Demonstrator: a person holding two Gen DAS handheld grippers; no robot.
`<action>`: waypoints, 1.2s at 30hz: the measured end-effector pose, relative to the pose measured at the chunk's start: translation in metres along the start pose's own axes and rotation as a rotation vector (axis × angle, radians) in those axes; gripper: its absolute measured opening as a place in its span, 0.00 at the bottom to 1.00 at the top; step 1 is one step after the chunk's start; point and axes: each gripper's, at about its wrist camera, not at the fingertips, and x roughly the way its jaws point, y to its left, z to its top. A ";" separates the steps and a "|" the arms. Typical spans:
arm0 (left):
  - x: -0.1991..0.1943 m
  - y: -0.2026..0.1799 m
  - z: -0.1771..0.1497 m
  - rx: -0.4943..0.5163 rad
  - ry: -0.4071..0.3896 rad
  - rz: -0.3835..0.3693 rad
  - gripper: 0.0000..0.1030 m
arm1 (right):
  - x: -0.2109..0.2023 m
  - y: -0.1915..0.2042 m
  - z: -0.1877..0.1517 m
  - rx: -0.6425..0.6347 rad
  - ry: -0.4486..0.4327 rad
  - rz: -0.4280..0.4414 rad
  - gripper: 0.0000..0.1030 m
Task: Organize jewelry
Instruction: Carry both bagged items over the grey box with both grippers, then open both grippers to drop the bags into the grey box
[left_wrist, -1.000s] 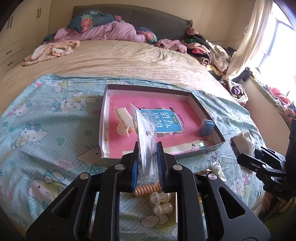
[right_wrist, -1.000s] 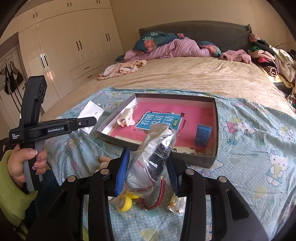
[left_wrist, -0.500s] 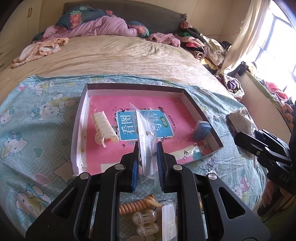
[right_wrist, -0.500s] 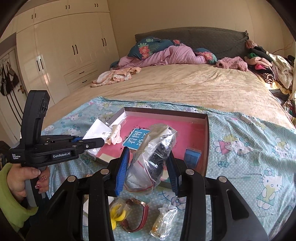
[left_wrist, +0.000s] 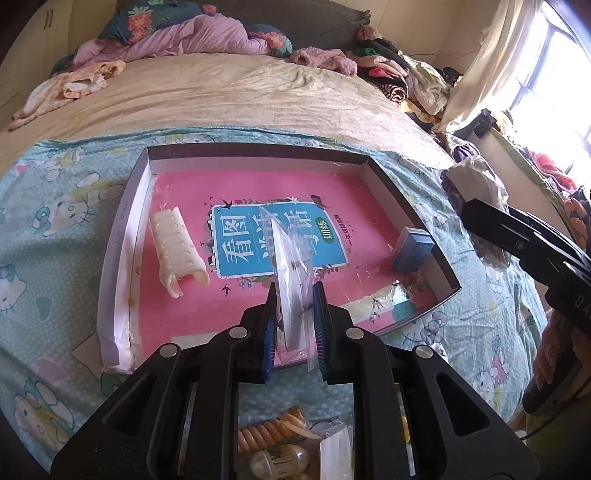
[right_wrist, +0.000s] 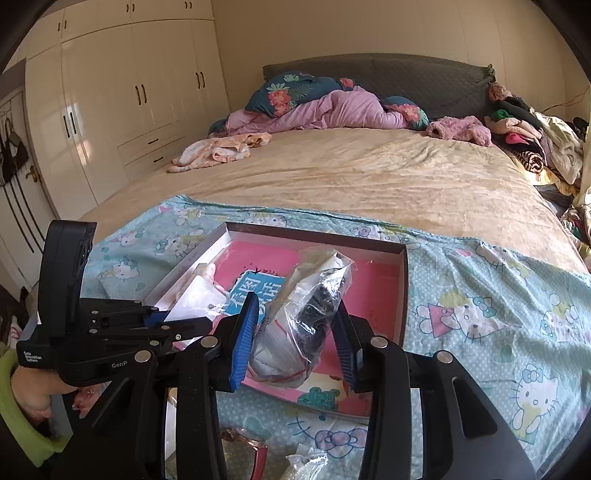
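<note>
On the bed: a cartoon-print sheet (left_wrist: 55, 236) covers the near end, and a shallow cardboard box (left_wrist: 127, 236) lies on it.
Box contents: pink book cover (left_wrist: 184, 306) as the floor; cream hair clip (left_wrist: 177, 251) at the left; small blue box (left_wrist: 412, 247) at the right.
Left gripper (left_wrist: 294, 328): jaws nearly together, clamped on a flat clear bag (left_wrist: 291, 280) held edge-on and upright above the near part of the box.
Right gripper (right_wrist: 291, 343): jaws partly apart, clamped on a bulky clear bag (right_wrist: 310, 306) with dark and white contents; the bag sits above the near edge of the box.
Right gripper as viewed from the left camera: black body at the right edge, beside the box, with crumpled plastic at its tip.
Left hand (right_wrist: 37, 387): green sleeve, wrapped round the left gripper's handle.
Loose items on the sheet, nearer than the box: coiled orange hair tie (left_wrist: 269, 435), pale plastic clip (left_wrist: 280, 458), red-rimmed bracelet (right_wrist: 255, 454).
</note>
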 end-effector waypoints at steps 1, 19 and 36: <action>0.002 0.001 0.000 -0.002 0.002 0.000 0.10 | 0.003 -0.001 0.000 -0.001 0.005 -0.002 0.37; 0.014 0.022 -0.003 -0.032 0.021 0.054 0.10 | 0.058 0.002 -0.016 0.000 0.124 -0.006 0.37; 0.006 0.025 -0.003 -0.045 0.013 0.079 0.35 | 0.087 0.005 -0.025 0.006 0.193 -0.007 0.37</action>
